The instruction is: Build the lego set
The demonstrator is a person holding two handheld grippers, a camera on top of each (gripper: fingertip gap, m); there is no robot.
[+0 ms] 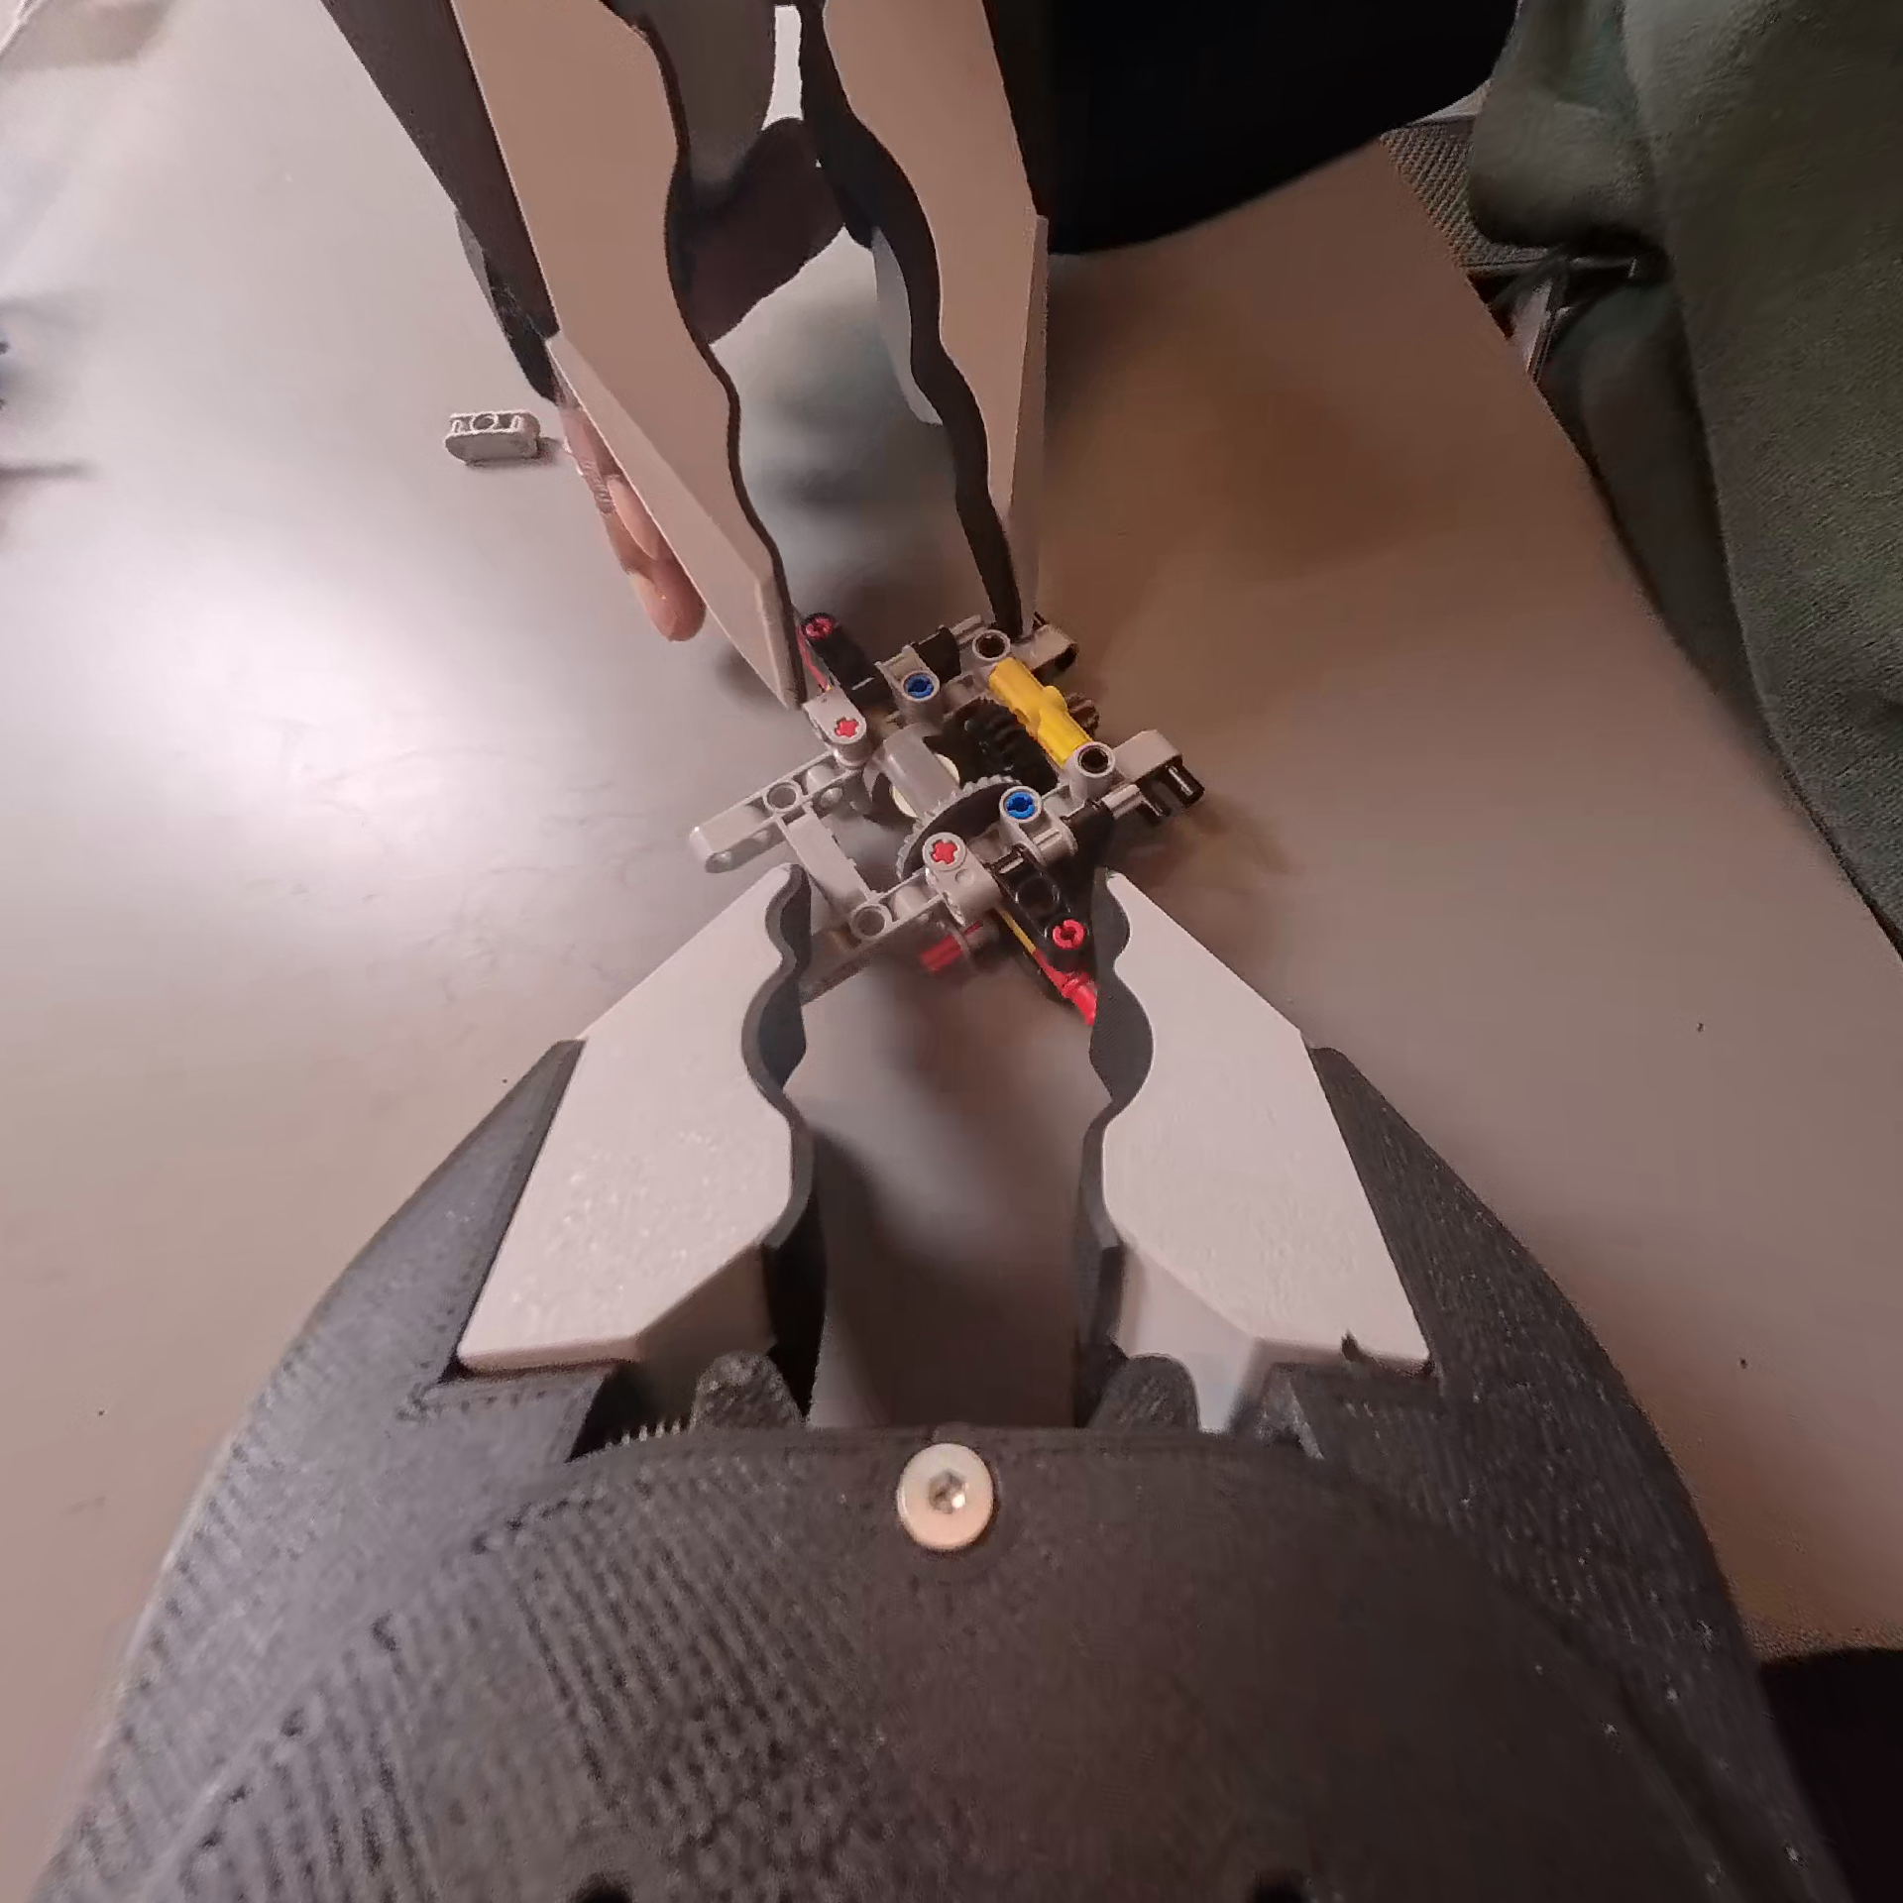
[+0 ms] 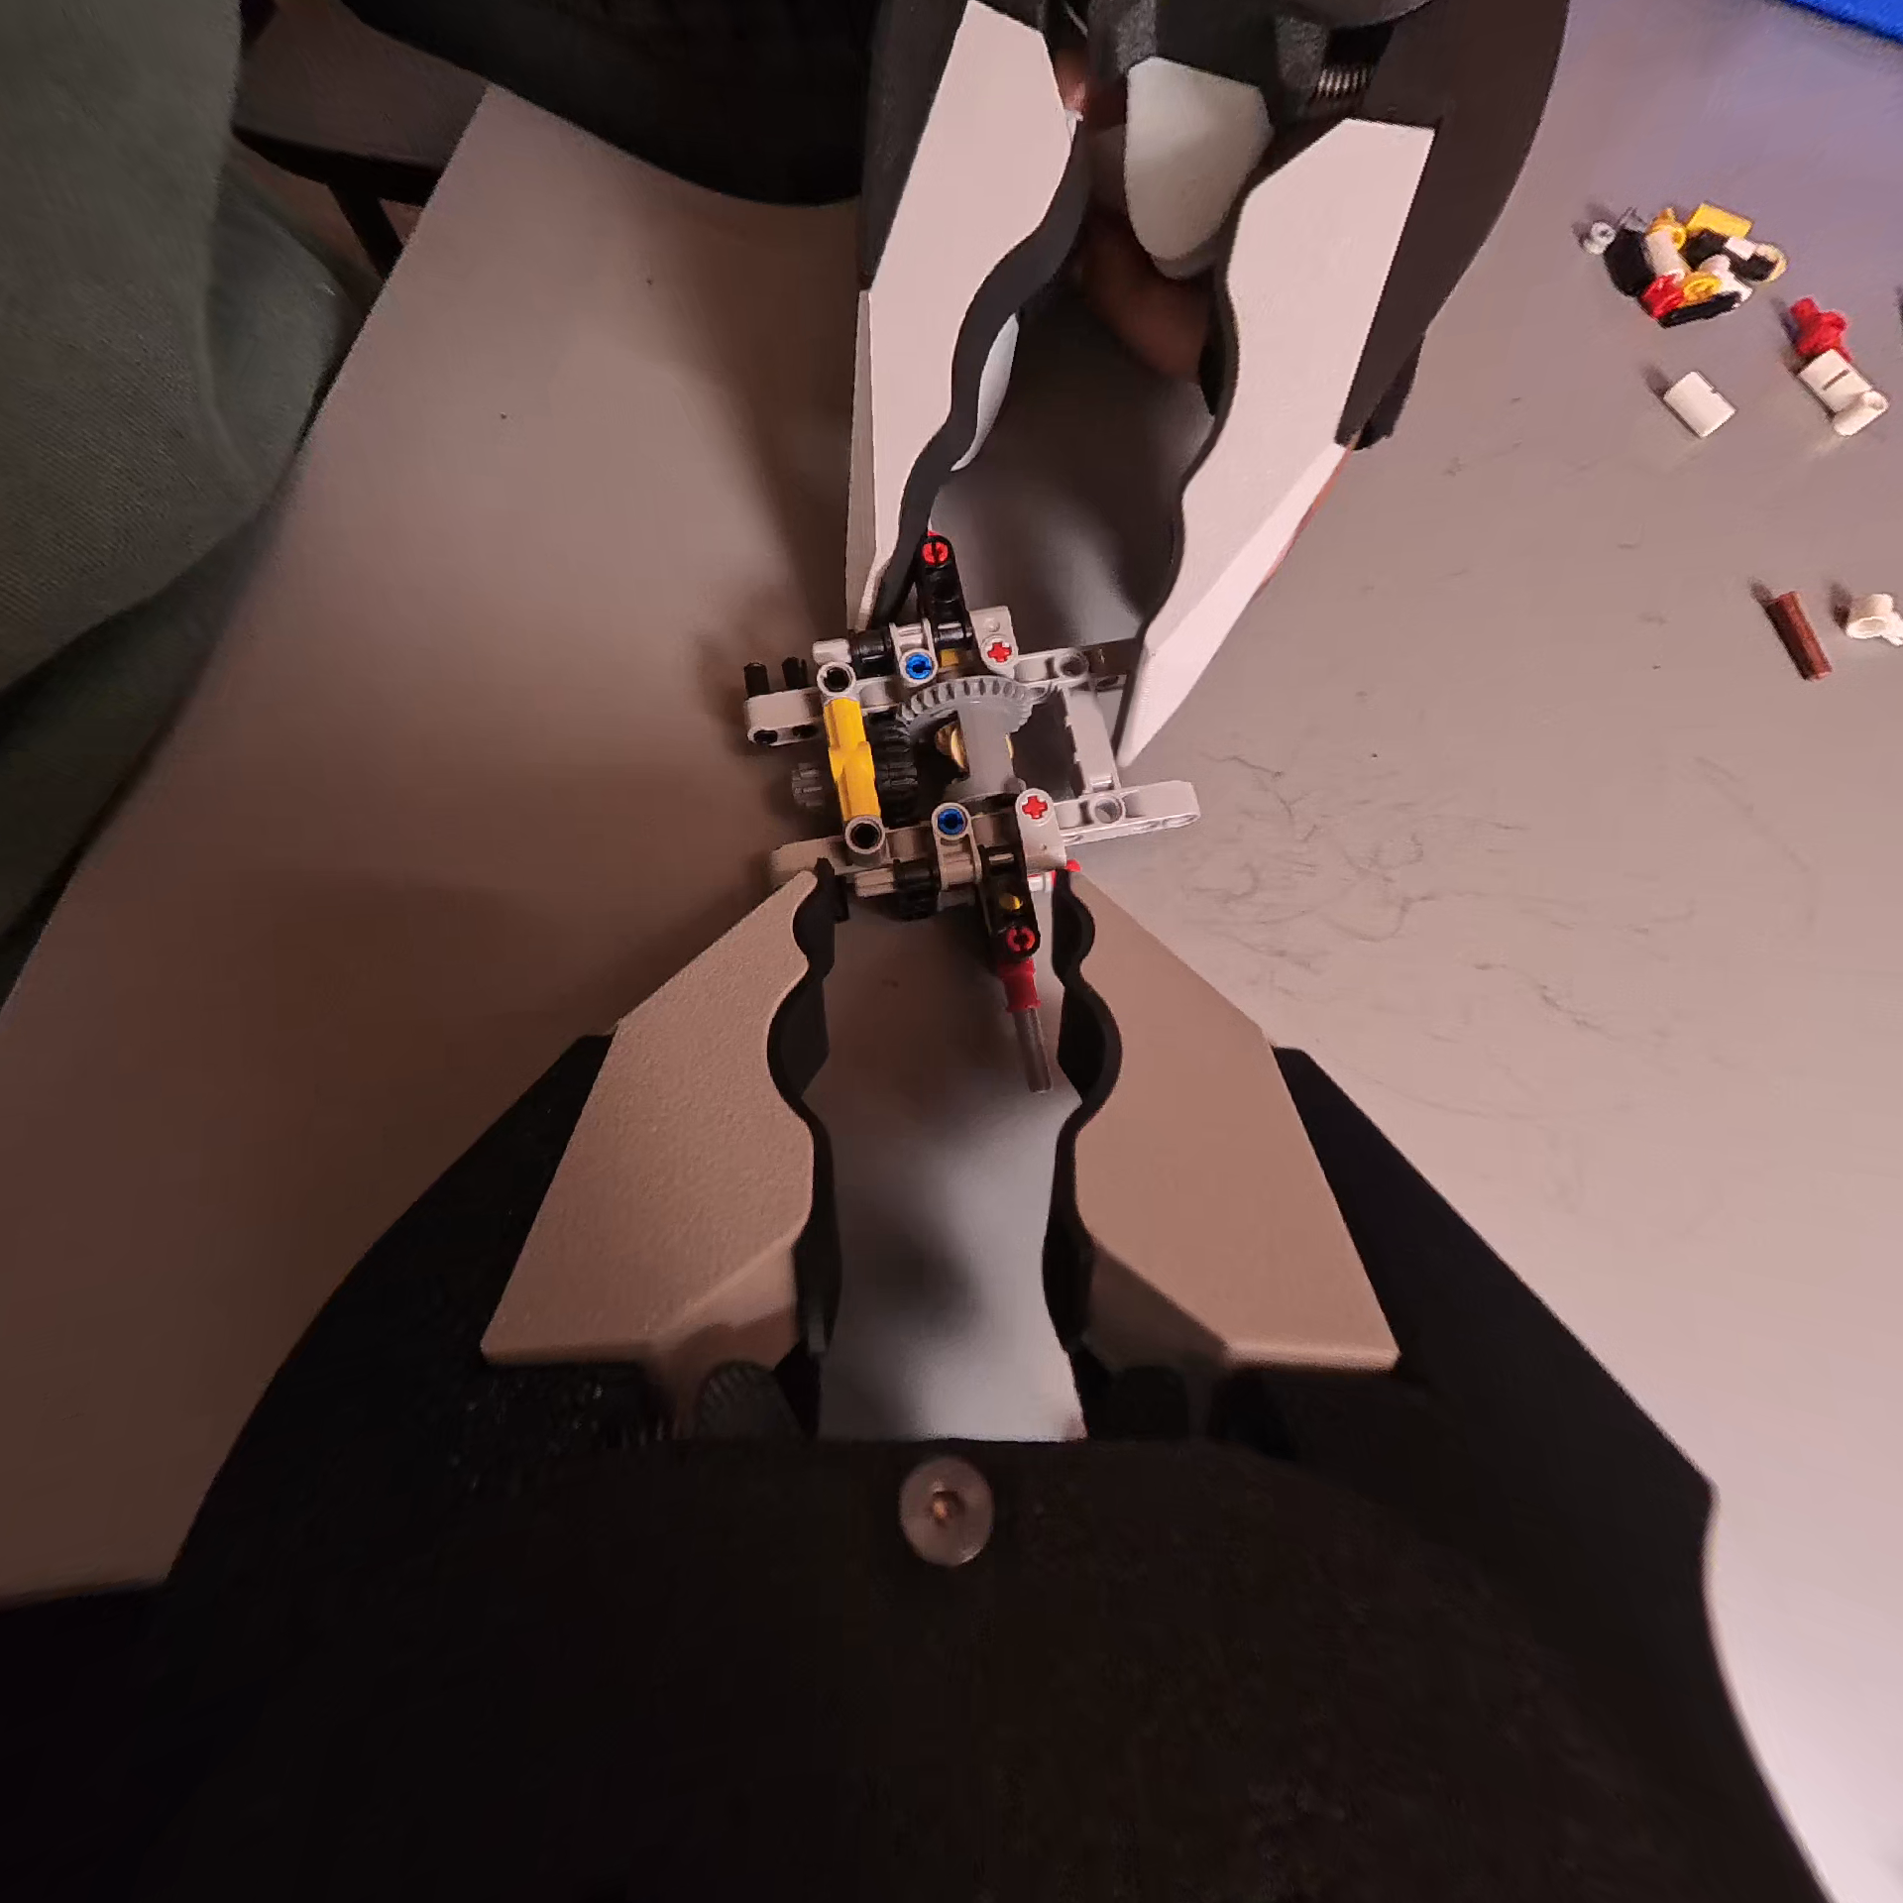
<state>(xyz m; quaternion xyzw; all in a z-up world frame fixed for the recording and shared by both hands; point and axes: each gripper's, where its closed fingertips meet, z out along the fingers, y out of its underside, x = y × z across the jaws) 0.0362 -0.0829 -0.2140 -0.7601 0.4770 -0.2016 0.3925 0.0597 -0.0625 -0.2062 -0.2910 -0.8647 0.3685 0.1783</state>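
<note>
A small building-brick gear assembly with a grey frame, black gears, a yellow connector and red and blue pins lies on the grey table. My left gripper is closed on its near end, the pads against the grey frame and a black beam. My right gripper comes in from the far side and grips the opposite end. In the right wrist view, my right gripper presses on the assembly, a red-tipped axle between its fingers. My left gripper holds the far end.
A small grey brick piece lies at the far left. Loose pieces, a white cylinder and a brown pin lie at the right. Green fabric lies past the table edge. A person's finger shows behind the right gripper. There is about 4 cm between the tips of the two grippers.
</note>
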